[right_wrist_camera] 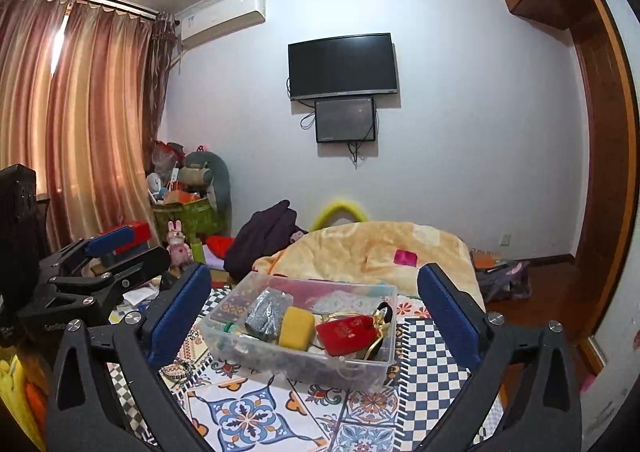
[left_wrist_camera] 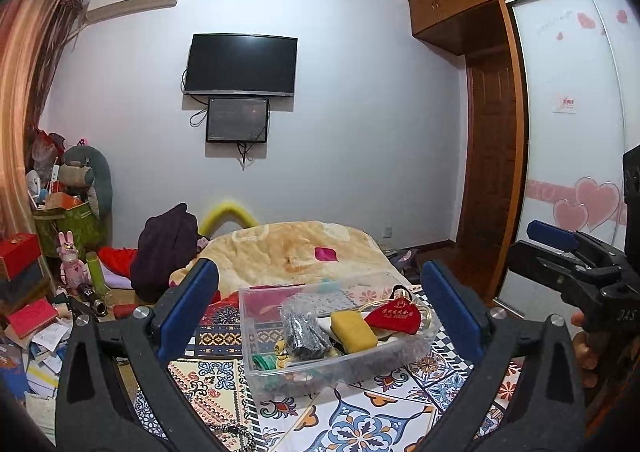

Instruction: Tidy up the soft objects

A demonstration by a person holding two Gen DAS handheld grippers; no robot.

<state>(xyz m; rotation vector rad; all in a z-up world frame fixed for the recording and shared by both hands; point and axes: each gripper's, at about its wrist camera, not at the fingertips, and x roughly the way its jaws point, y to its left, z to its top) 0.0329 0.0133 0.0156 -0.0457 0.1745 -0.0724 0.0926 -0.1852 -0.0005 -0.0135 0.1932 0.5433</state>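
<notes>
A clear plastic box point(left_wrist_camera: 404, 358) point(right_wrist_camera: 240, 344) stands on a patterned cloth on the bed. In it lie a yellow sponge point(left_wrist_camera: 354, 331) point(right_wrist_camera: 296, 327), a red pouch with gold text point(left_wrist_camera: 394, 317) point(right_wrist_camera: 349, 334), a grey bubble-wrap packet point(left_wrist_camera: 304, 326) point(right_wrist_camera: 267, 311) and green bands point(left_wrist_camera: 264, 362). My left gripper point(left_wrist_camera: 320, 316) is open and empty, held above and in front of the box. My right gripper point(right_wrist_camera: 316, 312) is open and empty, also in front of the box. Each gripper shows at the other view's edge point(left_wrist_camera: 560, 252) point(right_wrist_camera: 108, 252).
A beige blanket point(left_wrist_camera: 296, 248) point(right_wrist_camera: 372, 248) lies behind the box. A dark garment point(left_wrist_camera: 164, 248) and a yellow foam piece point(left_wrist_camera: 228, 212) are beyond it. Clutter, boxes and toys point(left_wrist_camera: 72, 264) fill the left floor. A wardrobe point(left_wrist_camera: 568, 132) stands at the right.
</notes>
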